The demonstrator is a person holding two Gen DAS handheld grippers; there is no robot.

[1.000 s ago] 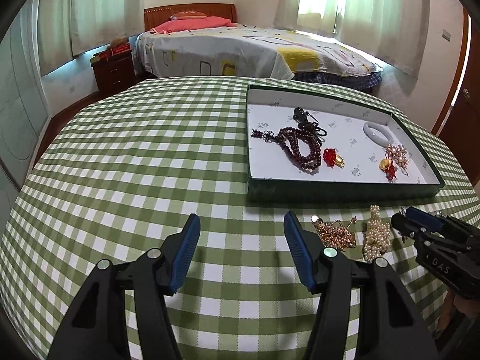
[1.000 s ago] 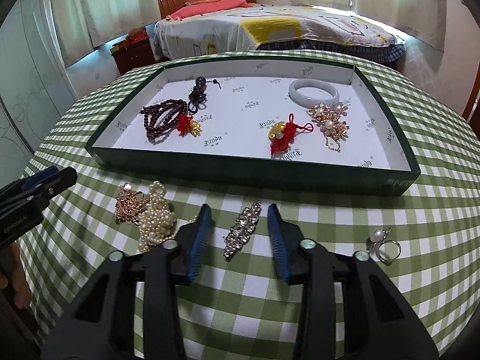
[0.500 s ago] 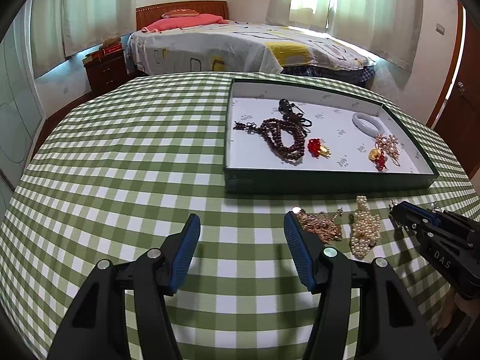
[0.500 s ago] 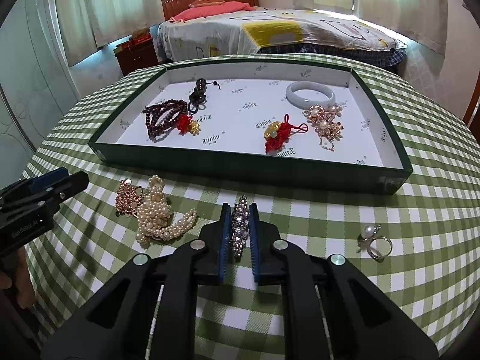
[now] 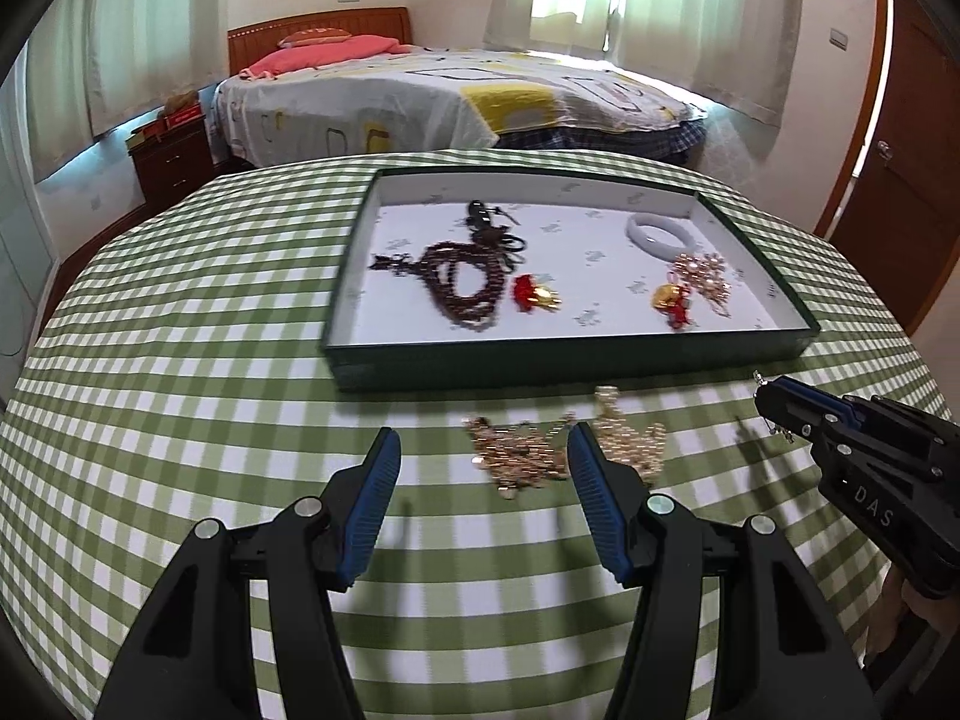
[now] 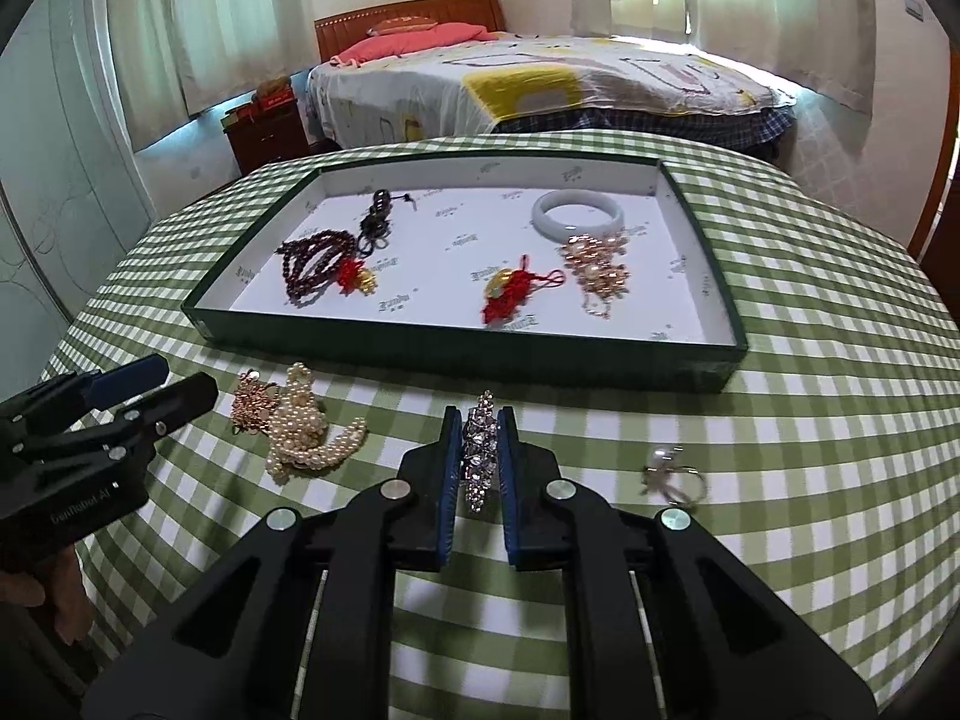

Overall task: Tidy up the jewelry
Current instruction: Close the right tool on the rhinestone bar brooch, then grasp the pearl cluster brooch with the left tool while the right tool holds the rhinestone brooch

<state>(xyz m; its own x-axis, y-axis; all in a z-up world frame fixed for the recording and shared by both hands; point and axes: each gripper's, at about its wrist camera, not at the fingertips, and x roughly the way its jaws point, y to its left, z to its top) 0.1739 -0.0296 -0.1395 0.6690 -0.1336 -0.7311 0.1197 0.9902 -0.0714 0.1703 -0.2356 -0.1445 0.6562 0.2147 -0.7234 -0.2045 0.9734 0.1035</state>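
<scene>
The right tongs [image 6: 480, 450] pinch a rhinestone brooch [image 6: 478, 450] between their blue pads, lengthwise along the fingers, over the bench [image 6: 810, 420] just near of the tray [image 6: 456, 354]. The left tongs [image 5: 480, 480] are spread wide above the checked cloth, with a gold chain [image 5: 519, 450] lying between their tips and a pearl strand [image 5: 630, 438] just right of it, partly behind the right finger. In the right wrist view the chain and pearls touch each other, left of the brooch, and a pearl ring [image 6: 669, 474] lies on the cloth to its right, apart from the rest. Inside the tray sit dark beads [image 6: 315, 258] at left, a black piece [image 6: 375, 222] just beyond them, two red-and-gold charms [image 6: 507, 294], a white bangle [image 6: 577, 215] at far right, and a rose-gold cluster [image 6: 597, 270] touching the bangle's near edge.
</scene>
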